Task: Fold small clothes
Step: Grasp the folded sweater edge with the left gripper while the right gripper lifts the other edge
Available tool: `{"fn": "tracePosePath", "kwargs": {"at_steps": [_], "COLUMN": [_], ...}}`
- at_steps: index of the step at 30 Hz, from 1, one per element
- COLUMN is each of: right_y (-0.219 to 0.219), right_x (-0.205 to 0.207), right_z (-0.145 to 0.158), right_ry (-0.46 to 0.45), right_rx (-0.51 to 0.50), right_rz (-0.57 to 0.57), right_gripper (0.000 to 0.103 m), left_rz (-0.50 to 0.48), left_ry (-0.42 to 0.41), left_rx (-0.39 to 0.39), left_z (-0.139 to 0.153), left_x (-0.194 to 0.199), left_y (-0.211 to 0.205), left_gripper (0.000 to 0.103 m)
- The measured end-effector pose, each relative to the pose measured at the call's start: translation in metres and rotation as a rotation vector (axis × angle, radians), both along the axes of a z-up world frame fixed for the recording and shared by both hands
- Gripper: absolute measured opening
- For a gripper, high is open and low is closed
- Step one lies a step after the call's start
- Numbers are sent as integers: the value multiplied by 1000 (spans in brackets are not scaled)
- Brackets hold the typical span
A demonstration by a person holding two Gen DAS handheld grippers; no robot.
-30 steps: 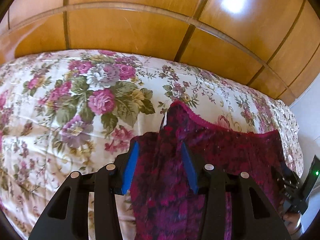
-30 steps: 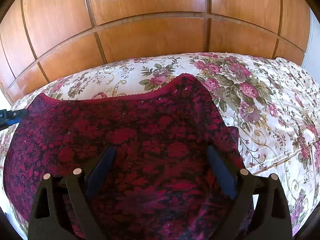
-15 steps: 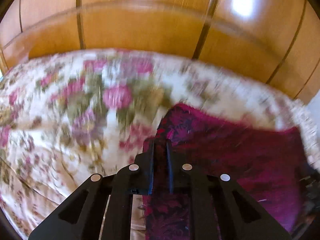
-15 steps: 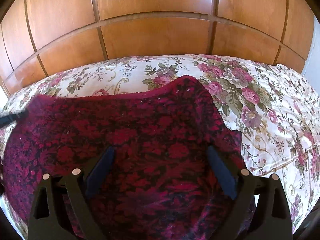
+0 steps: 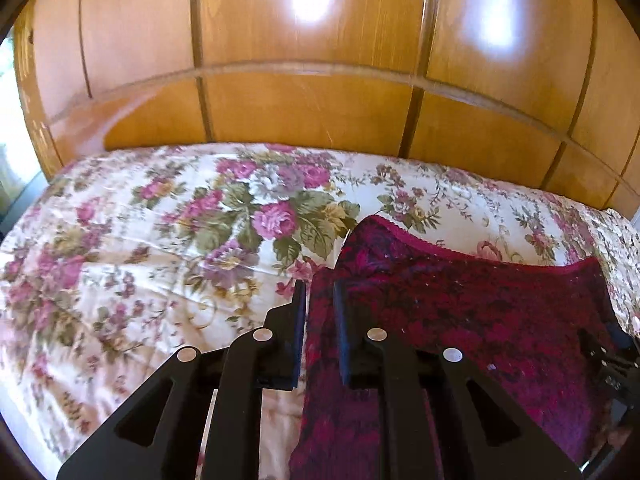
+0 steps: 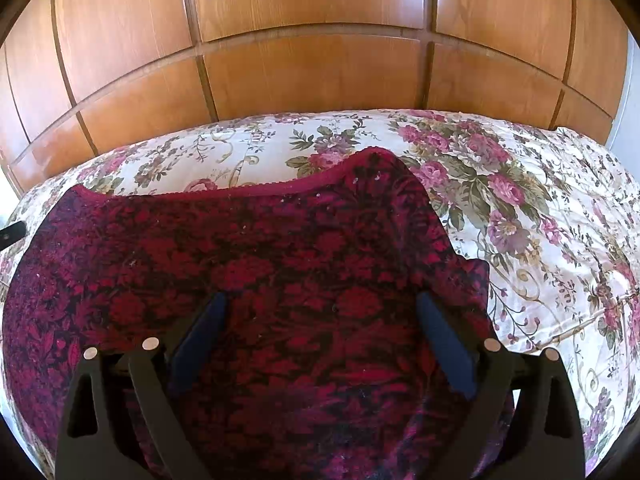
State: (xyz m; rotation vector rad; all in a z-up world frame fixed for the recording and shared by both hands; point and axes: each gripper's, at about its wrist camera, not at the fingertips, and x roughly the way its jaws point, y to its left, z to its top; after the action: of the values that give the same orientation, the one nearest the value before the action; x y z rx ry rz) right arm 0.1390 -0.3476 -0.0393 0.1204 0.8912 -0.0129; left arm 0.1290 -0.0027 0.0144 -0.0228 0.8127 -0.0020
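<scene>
A dark red floral garment (image 6: 280,264) lies spread on the flowered bedspread (image 6: 520,208); it also shows in the left wrist view (image 5: 460,312). My left gripper (image 5: 320,292) is shut on the garment's left edge, with the cloth pinched between its blue pads. My right gripper (image 6: 320,300) is open wide, its fingers spread over the middle of the garment's right half, holding nothing. The near part of the garment is hidden under the grippers.
A wooden panelled headboard (image 6: 320,60) rises behind the bed. Bare bedspread (image 5: 140,260) stretches to the left of the garment and also to its right. The other gripper's black body (image 5: 616,360) shows at the right edge of the left wrist view.
My left gripper has closed from open onto the garment's left edge and shifted slightly. The right gripper has stayed open over the garment.
</scene>
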Motion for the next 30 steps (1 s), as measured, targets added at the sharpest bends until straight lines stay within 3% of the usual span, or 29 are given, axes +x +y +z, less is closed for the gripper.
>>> {"fn": "tracePosePath", "kwargs": {"at_steps": [3,4,5,6,16,25,30], "right_y": [0,-1,-1,-1,-12,-45,-70], "right_x": [0,0,0,0,-24,-56,-72], "right_z": [0,0,1,2,25,49,46], "right_ry": [1,3,3,3,-5,-39,-7], "right_rx": [-2,-2,-1,0,66,133,173], "right_rz": [1,2,0,1,-7,-80,-106], "right_gripper": [95,95,95,95,96,98,100], "left_rz": [-2,-2,-6,-7,-53,-113,-142], "left_ry": [-32,-37,-46,-59,-136,-134,-122], "left_rx": [28,30,27,19,33,45,46], "left_z": [11,13,16,19,40,38,33], "left_x": [-18,-20,-26,-31,-59,-65,-63], "left_y": [-3,-3,-4,-4,-21,-44,-55], "left_gripper": [13,23,41,45,45,45,45]}}
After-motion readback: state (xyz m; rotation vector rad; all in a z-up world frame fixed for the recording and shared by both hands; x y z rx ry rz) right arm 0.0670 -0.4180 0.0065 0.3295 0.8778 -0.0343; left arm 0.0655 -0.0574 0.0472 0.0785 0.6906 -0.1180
